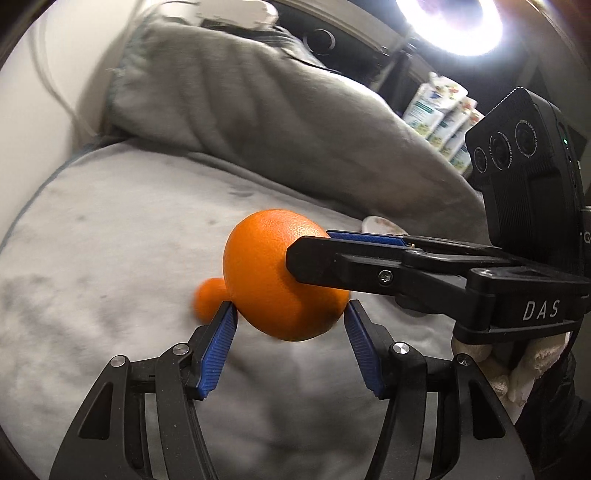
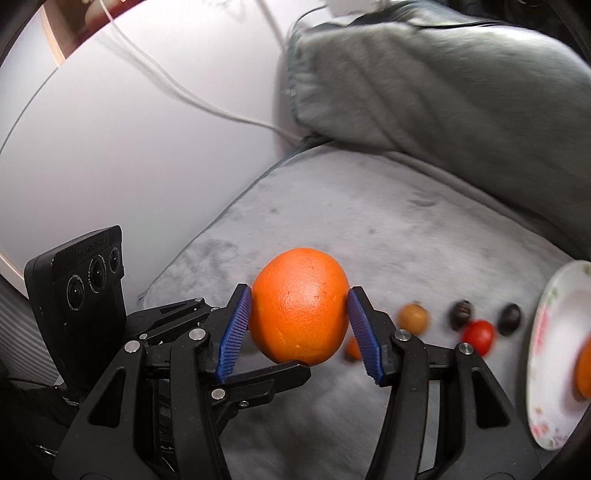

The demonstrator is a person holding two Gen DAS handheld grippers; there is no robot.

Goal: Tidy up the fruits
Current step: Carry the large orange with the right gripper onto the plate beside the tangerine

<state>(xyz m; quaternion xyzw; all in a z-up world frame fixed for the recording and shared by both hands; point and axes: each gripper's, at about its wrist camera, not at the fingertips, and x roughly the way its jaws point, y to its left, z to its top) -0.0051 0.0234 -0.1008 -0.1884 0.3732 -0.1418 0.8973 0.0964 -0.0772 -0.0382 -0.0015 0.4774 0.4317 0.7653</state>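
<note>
A large orange [image 1: 273, 273] hangs above a grey cushion [image 1: 110, 240], held between both grippers at once. My left gripper [image 1: 290, 308] has its blue pads against the orange's lower sides. My right gripper [image 2: 299, 306] is shut on the same orange [image 2: 300, 306], and its fingers [image 1: 332, 262] reach in from the right in the left wrist view. A small orange fruit [image 1: 208, 297] lies on the cushion behind. In the right wrist view a brown fruit [image 2: 414, 318], two dark fruits [image 2: 460, 314], a red fruit [image 2: 478, 336] and a small orange fruit [image 2: 353, 349] lie on the cushion.
A floral white plate [image 2: 546, 354] with an orange fruit [image 2: 584, 369] on it sits at the right. A grey pillow [image 1: 258, 110] leans at the back. White cables [image 2: 177, 85] run along the wall. Cartons [image 1: 443, 114] stand under a ring light [image 1: 448, 22].
</note>
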